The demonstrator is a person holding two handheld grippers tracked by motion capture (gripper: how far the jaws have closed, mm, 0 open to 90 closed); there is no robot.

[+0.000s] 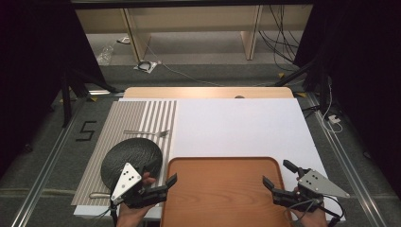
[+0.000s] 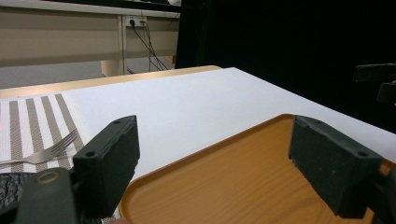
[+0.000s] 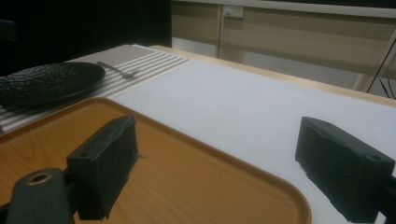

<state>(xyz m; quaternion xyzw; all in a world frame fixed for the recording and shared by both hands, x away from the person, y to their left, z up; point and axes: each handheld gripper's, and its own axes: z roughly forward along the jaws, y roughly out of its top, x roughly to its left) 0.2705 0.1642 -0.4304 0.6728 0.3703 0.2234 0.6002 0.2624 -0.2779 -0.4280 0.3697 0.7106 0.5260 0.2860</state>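
Nearest the high camera, your two hands sit at 7 and 5 o'clock, one gripper at each near corner of the wooden tray (image 1: 222,189).

Left gripper (image 1: 161,182): jaws spread wide, nothing between them; its own view shows the tray's left rim running up between the pads. Right gripper (image 1: 279,177): jaws likewise wide and empty, standing over the tray's right rim.

Tray position: 6 o'clock on the white table cover (image 1: 246,127), long side toward you, bare. At 9 o'clock, a black textured plate (image 1: 132,158) on the striped placemat (image 1: 137,118), with a fork (image 1: 146,133) just beyond it at 10 o'clock. A piece of cutlery (image 1: 97,194) pokes out near the mat's near edge; type unclear.

Handling judgement: tray looks stiff, flat and moderately light, with a smooth finish that may slip under the pads. Take it by the raised lip on both short sides, one jaw inside, one outside, at matching points so it lifts level. Uneven grips would likely tilt it.
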